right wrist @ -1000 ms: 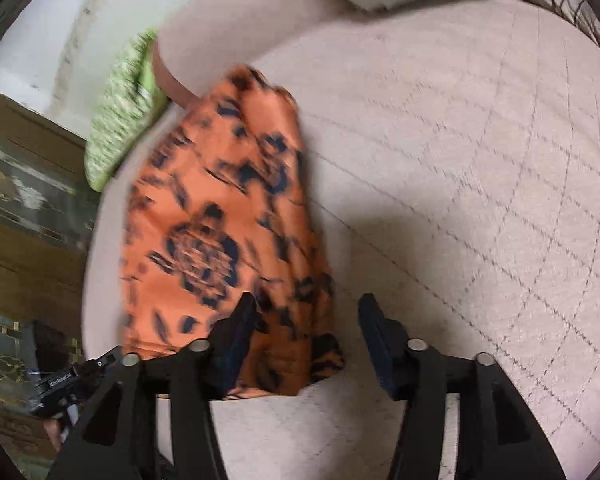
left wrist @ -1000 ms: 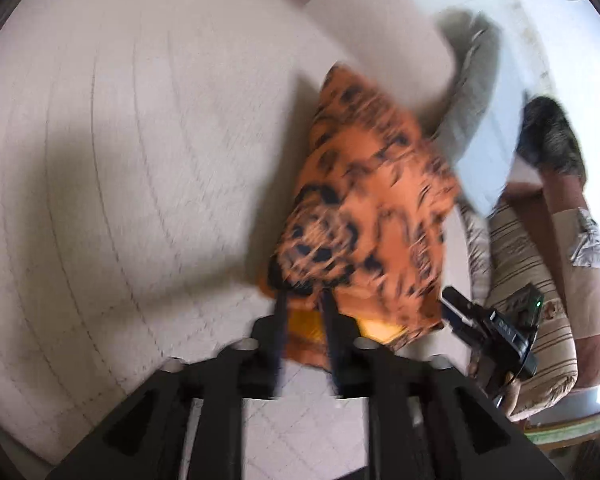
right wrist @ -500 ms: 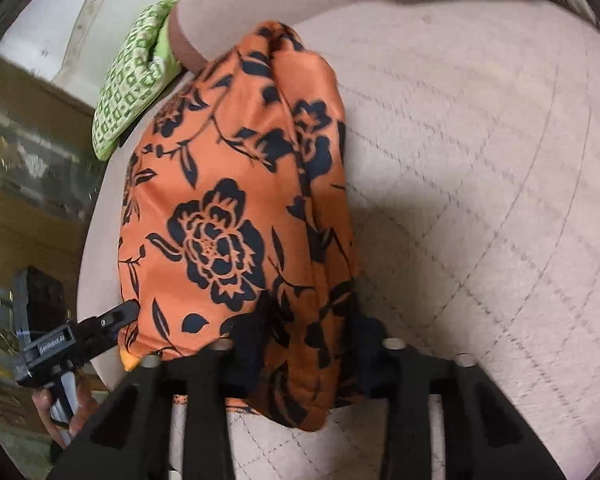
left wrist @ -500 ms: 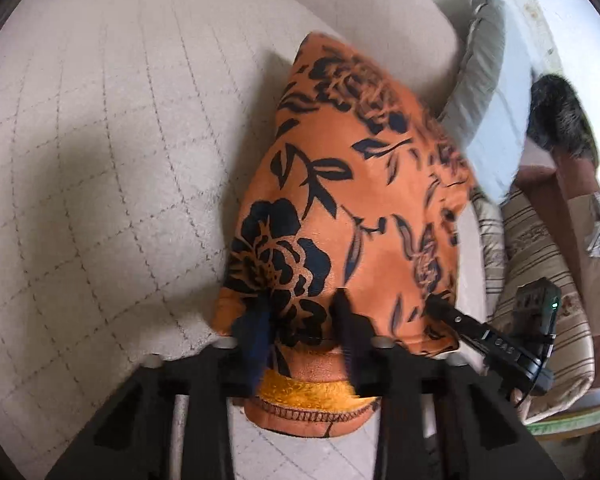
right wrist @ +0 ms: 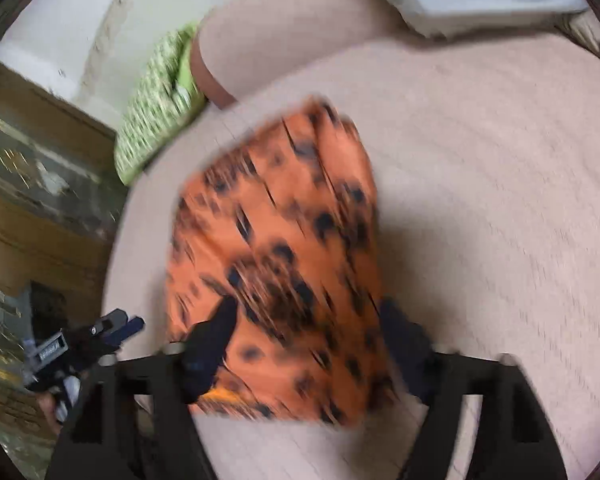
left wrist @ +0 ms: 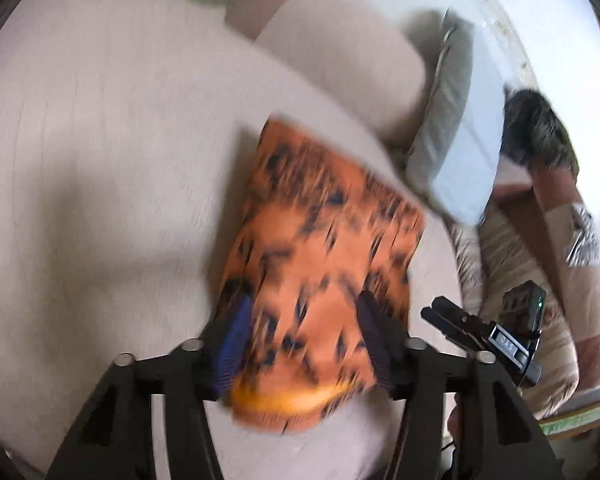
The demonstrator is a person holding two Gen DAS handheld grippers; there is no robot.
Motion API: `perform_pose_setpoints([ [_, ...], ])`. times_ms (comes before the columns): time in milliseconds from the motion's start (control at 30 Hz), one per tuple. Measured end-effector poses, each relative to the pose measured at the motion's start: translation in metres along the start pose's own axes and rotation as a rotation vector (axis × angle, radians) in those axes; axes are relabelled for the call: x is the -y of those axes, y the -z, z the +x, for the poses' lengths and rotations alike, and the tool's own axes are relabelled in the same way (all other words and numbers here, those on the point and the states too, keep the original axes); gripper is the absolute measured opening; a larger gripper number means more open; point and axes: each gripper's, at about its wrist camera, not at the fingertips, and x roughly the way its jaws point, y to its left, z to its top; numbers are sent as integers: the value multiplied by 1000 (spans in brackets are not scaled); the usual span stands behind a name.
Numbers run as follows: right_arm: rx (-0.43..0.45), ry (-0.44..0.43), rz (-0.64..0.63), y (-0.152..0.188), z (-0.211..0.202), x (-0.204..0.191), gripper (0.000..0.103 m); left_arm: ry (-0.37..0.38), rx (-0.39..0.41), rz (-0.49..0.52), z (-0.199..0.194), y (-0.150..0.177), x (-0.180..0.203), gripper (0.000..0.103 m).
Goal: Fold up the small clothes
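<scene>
Straddling folded orange garment [left wrist: 320, 248], both grippers' fingers [left wrist: 234, 344] spread wide.

Bare bed [left wrist: 100, 152] is lying open left of the cloth [left wrist: 320, 240]. Pillows are crowding the far edge: grey pillow [left wrist: 448, 136] right, green pillow [right wrist: 156, 104] at the corner. Right hand-held gripper [left wrist: 452, 320] is sitting just beside the cloth.

**Black Tongs, Blue-Ridged Fingers**

The left gripper [left wrist: 306, 344] had a matte black frame with round silver screw heads and ribbed blue pads [left wrist: 232, 354]. The right gripper [right wrist: 306, 344] was black too, its dark fingers [right wrist: 210, 340] blurred.
</scene>
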Motion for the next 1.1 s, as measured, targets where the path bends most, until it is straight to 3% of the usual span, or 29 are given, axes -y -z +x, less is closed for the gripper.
perform_pose_setpoints([
  [100, 6, 12, -51, -32, 11, -9, 80, 2, -7, 33, 24, -41, 7, 56],
  [200, 25, -28, -14, -65, 31, 5, 80, 21, -23, -6, 64, -67, -6, 55],
  [267, 33, -63, 10, -72, 45, 19, 80, 19, -38, -34, 86, -73, -18, 54],
  [367, 8, -37, 58, -70, 71, 31, 77, 39, -54, -117, 108, -73, -37, 55],
  [400, -20, -26, 61, -70, 81, 32, 74, 38, -62, -130, 111, -74, -40, 54],
  [467, -74, -55, 82, -68, 97, 35, 56, 48, -61, -146, 116, -76, -44, 53],
  [533, -93, -89, 107, -61, 100, 39, 38, 41, -47, -128, 117, -75, -42, 45],
  [567, -90, -98, 102, -59, 99, 40, 25, 51, -35, -126, 117, -74, -39, 34],
  [600, -89, -119, 110, -60, 95, 40, 24, 69, -21, -120, 113, -73, -35, 26],
  [667, -57, -134, 120, -59, 78, 39, 21, 122, 42, -51, 98, -73, -17, 22],
  [767, 22, -134, 96, -61, 57, 30, 20, 151, 95, 14, 92, -76, -1, 25],
  [800, 29, -134, 97, -60, 53, 35, 21, 120, 82, 19, 99, -78, -1, 30],
  [833, 26, -115, 98, -60, 55, 38, 22, 37, 42, 26, 116, -78, -5, 30],
  [867, 5, -76, 101, -59, 63, 41, 27, -20, 19, 23, 125, -78, -9, 29],
  [900, -15, -53, 113, -59, 69, 46, 32, -29, 3, -17, 128, -76, -18, 37],
  [933, -33, -43, 126, -58, 73, 49, 39, 4, 0, -58, 126, -75, -23, 39],
  [1000, -49, -39, 135, -60, 71, 51, 43, 4, -19, -65, 119, -77, -21, 40],
  [1067, -42, -38, 129, -63, 58, 45, 55, -15, -19, -57, 111, -78, -20, 51],
  [1100, -11, -27, 119, -62, 44, 42, 68, -25, -20, -59, 106, -77, -23, 51],
])
